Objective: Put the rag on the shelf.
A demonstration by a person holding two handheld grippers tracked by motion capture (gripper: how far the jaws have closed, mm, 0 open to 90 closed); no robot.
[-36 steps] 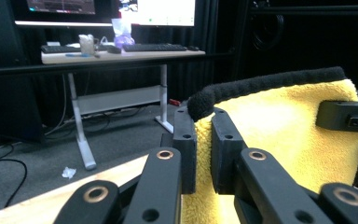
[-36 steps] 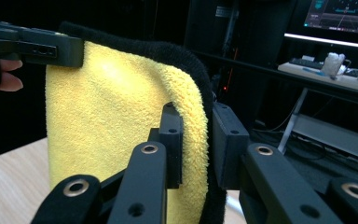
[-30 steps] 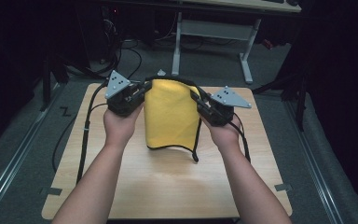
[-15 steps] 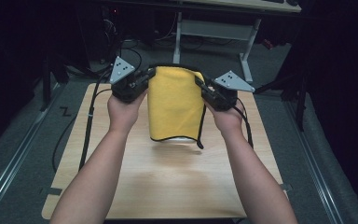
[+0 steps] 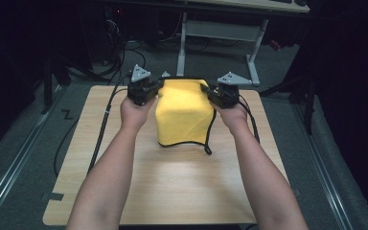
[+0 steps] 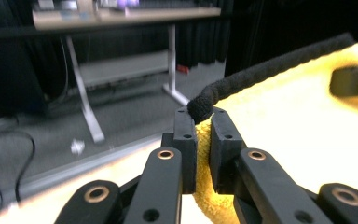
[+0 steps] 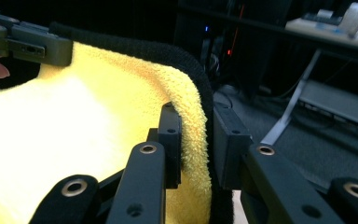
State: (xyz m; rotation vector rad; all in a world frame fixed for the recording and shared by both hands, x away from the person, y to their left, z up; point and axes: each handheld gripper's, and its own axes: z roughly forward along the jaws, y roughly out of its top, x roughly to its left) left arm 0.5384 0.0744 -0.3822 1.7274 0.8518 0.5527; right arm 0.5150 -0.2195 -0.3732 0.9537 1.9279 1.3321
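Note:
A yellow towel [image 5: 184, 112] with black edging hangs between my two grippers over the far half of the wooden table [image 5: 172, 191]. My left gripper [image 5: 154, 92] is shut on its upper left corner. In the left gripper view the jaws [image 6: 203, 119] pinch the black hem and yellow pile [image 6: 284, 126], and they have just closed tighter on it. My right gripper [image 5: 211, 94] is shut on the upper right corner, and in its own view the towel's edge [image 7: 74, 121] folds down between the pads [image 7: 196, 119]. The lower hem sits at or just above the tabletop.
A loose end of black edging [image 5: 208, 146] trails from the towel's lower right corner. Cables [image 5: 100, 129] run off the table's left side to the floor. A desk frame [image 5: 220, 31] stands behind the table, with dark floor around it.
Both hands have carried the stretched towel away from the person toward the table's far edge and lower. The hanging hem has come down near the tabletop.

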